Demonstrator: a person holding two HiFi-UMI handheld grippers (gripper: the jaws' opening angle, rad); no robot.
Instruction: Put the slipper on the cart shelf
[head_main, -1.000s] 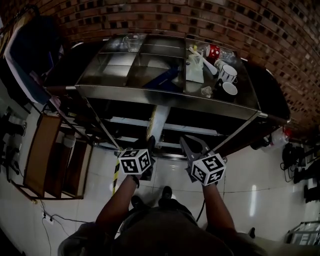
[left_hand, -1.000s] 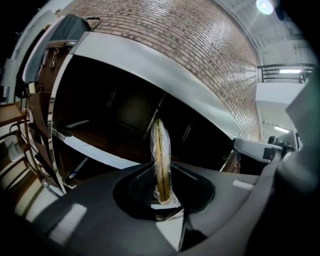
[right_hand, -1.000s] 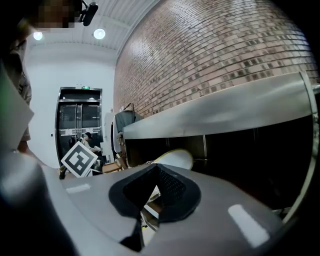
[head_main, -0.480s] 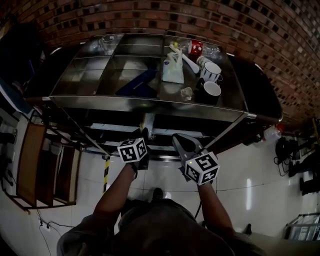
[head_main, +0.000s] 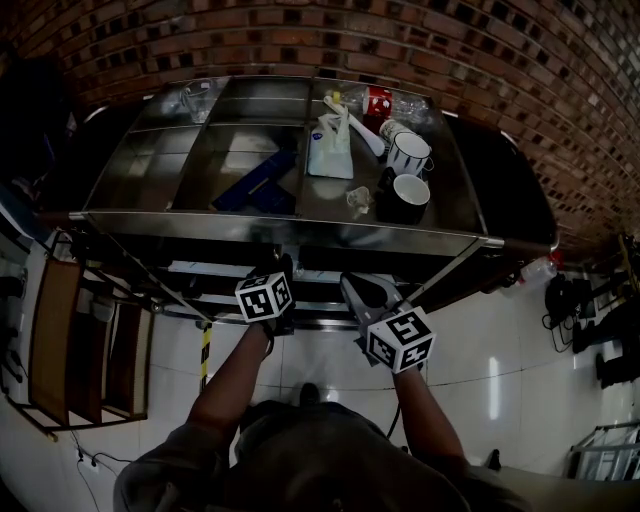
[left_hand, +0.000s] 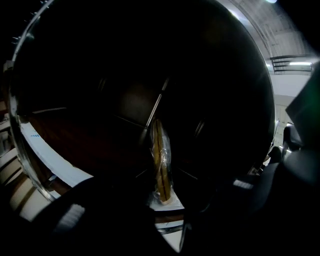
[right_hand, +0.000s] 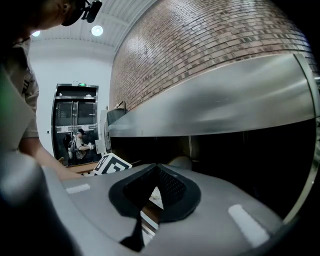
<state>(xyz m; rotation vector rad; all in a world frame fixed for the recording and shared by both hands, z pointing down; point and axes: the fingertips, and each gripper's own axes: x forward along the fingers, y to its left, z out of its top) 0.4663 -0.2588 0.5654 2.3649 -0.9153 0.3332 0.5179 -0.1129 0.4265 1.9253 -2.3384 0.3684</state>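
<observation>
**Slipper clamped edge-on in the left fingers**

On the left gripper (left_hand: 164, 201), the fingers grip the plastic-wrapped slipper (left_hand: 161, 160). It stands upright between them, reaching into the dark space under the cart (head_main: 300, 222) top. The right gripper (right_hand: 156, 172) has its fingers closed together and empty, near the left one.

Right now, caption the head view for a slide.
Left gripper and right gripper low before a steel cart bearing mugs.

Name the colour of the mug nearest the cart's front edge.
The mug is black outside, white inside; head view shows it best.
</observation>
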